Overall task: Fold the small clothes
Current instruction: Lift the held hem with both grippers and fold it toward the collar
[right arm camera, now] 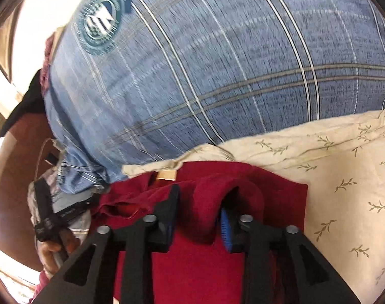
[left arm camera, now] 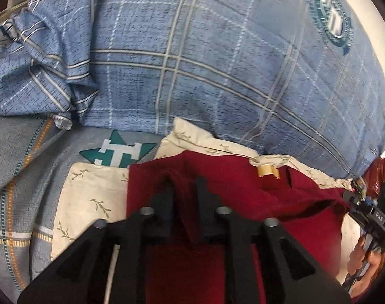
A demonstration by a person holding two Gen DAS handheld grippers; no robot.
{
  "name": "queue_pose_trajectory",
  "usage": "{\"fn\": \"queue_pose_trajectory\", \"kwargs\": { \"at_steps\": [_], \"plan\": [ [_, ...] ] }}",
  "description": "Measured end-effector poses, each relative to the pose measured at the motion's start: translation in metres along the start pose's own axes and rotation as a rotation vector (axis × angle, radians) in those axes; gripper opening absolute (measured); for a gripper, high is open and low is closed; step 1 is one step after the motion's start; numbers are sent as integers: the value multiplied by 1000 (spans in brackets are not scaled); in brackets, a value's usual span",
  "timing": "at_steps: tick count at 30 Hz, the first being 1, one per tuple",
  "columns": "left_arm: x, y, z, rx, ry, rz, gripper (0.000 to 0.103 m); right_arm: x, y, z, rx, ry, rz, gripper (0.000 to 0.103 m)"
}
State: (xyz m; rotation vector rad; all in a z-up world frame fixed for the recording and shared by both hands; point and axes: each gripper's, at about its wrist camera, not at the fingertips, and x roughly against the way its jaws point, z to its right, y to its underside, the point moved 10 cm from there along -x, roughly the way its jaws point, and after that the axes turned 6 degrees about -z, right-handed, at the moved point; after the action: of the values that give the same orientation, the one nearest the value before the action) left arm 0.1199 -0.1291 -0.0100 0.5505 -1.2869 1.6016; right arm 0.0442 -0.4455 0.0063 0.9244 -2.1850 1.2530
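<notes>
Red garment (left arm camera: 306, 217) bunched between both tools' fingers, on cream cloth (right arm camera: 344, 177).

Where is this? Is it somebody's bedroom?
Probably a bedroom, on a bed: a big blue plaid quilt, a cream leaf-print pillowcase, and a dark red garment lying on top.

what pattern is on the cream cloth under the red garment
Small olive leafy sprigs on the cream cloth, clearest in the right wrist view.
</notes>
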Motion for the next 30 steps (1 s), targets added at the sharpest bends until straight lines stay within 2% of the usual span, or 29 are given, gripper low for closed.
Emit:
{"fn": "queue_pose_trajectory", "kwargs": {
  "at_steps": [1,2,3,4,7,8,11,16,18,19,21,24,30],
  "plan": [
    [4,0,3,-7,10,7,48,10,-2,2,4,38,40,66],
    [10,-2,6,-11,17,27,64,17,-6,3,1,60,75,72],
    [16,-4,5,-12,-2,55,70,24,-10,3,-6,62,110,72],
    [22,-6,5,-14,-18,82,70,32,-12,3,-9,48,128,72],
    [32,-10,10,-50,-29,106,70,31,-6,-15,69,43,101,58],
    [32,-10,11,-57,-33,104,70,24,-2,-23,113,62,77,51],
    [19,-11,11,-61,-73,85,70,-6,6,-39,186,86,11,46],
    [-22,-12,-7,-25,-182,7,70,-53,-9,-15,166,227,-26,44],
    [-40,-12,-18,-12,-228,-39,70,-71,-19,11,130,345,-53,45],
    [-47,-12,-21,-2,-224,-58,71,-76,-21,17,118,366,-60,44],
    [-55,-13,-25,12,-224,-67,78,-87,-25,27,112,381,-68,44],
    [-55,-13,-30,37,-205,-70,78,-91,-25,31,101,393,-80,46],
    [-18,-2,-33,-14,-222,-12,78,-43,-9,11,111,352,-29,48]
  ]
}}
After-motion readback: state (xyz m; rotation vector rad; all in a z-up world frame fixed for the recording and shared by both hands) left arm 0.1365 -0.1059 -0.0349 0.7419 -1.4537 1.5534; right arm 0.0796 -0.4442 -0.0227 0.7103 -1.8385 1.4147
